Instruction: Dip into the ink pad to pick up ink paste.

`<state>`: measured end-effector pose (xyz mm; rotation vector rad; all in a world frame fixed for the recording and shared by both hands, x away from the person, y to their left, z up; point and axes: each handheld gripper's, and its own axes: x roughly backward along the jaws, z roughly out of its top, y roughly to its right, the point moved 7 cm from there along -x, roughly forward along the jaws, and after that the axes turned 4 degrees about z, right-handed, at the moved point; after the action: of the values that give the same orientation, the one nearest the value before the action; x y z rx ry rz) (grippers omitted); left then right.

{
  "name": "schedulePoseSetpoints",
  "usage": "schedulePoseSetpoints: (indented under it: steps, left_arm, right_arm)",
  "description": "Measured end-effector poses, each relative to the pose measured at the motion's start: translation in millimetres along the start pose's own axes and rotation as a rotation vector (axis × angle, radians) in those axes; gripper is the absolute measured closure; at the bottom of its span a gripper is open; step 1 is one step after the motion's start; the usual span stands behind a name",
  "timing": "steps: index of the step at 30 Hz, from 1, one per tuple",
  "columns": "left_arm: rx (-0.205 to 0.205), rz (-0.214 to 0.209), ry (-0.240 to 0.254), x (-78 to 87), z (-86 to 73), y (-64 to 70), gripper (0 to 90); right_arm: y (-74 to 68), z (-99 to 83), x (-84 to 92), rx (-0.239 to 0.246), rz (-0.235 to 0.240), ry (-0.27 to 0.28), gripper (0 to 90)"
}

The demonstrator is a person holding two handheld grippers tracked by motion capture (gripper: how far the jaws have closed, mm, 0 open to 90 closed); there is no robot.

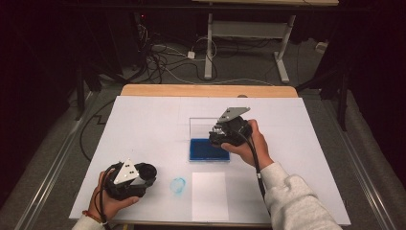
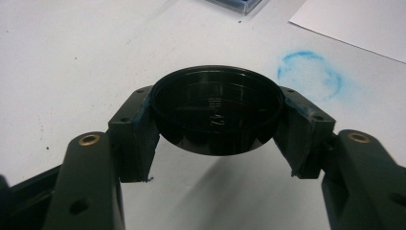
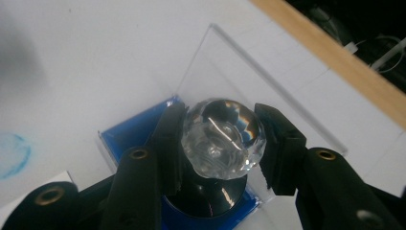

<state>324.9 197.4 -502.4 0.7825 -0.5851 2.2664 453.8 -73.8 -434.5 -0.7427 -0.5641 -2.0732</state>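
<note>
Crystal-knobbed stamp [image 3: 224, 139] sits squeezed between the right gripper's [image 3: 224, 143] fingers [image 3: 168, 139], its faceted clear top catching the light and a black round base showing just beneath. The two black fingers are drawn in tight on either side of that knob, touching it left and right. Directly under the stamp lies the blue ink pad [image 3: 131, 132] in its clear case, whose transparent lid [image 3: 249, 72] stands up behind it. In the high view the right gripper [image 1: 225, 135] hovers over that same blue pad [image 1: 203, 149] near the middle of the white tabletop [image 1: 143, 124], held by a hand in a pale grey sleeve [image 1: 294, 201].

Over to the left gripper [image 2: 215, 120]: its fingers [image 2: 136, 132] are clamped on a shallow black round cap [image 2: 215, 110], gripping the rim at both sides, open face turned toward the camera, lifted above the tabletop with its shadow below. Just beyond it, to the right, there is a smudged blue ring print [image 2: 311, 74] on the white surface, and past that the corner of a white paper sheet [image 2: 359, 24]. From above, the left gripper [image 1: 146, 175] sits at the near left, the blue ring [image 1: 178, 186] beside it and the paper [image 1: 209, 196] next along.
</note>
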Motion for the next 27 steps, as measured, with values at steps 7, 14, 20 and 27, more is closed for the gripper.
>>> schedulePoseSetpoints:
  steps: [7,14,20,27]
  left_arm:
    - [0.001,-0.004,-0.001,-0.1,-0.6,0.1,36.7]
    - [0.0,-0.004,-0.002,-0.1,-0.7,0.0,36.8]
    - [-0.001,-0.007,-0.004,-0.6,-1.0,0.4,36.7]
    - [-0.005,-0.01,-0.008,-1.0,-1.1,1.1,36.7]
  right_arm:
    - [-7.7,-14.0,-25.1,0.002,0.022,-0.04,57.2]
    - [-15.6,-17.3,-35.8,0.018,0.034,-0.066,57.2]
    - [-17.1,-18.1,-39.3,0.035,0.029,-0.073,57.2]
    - [-19.4,-23.2,-38.5,0.04,0.022,-0.05,57.1]
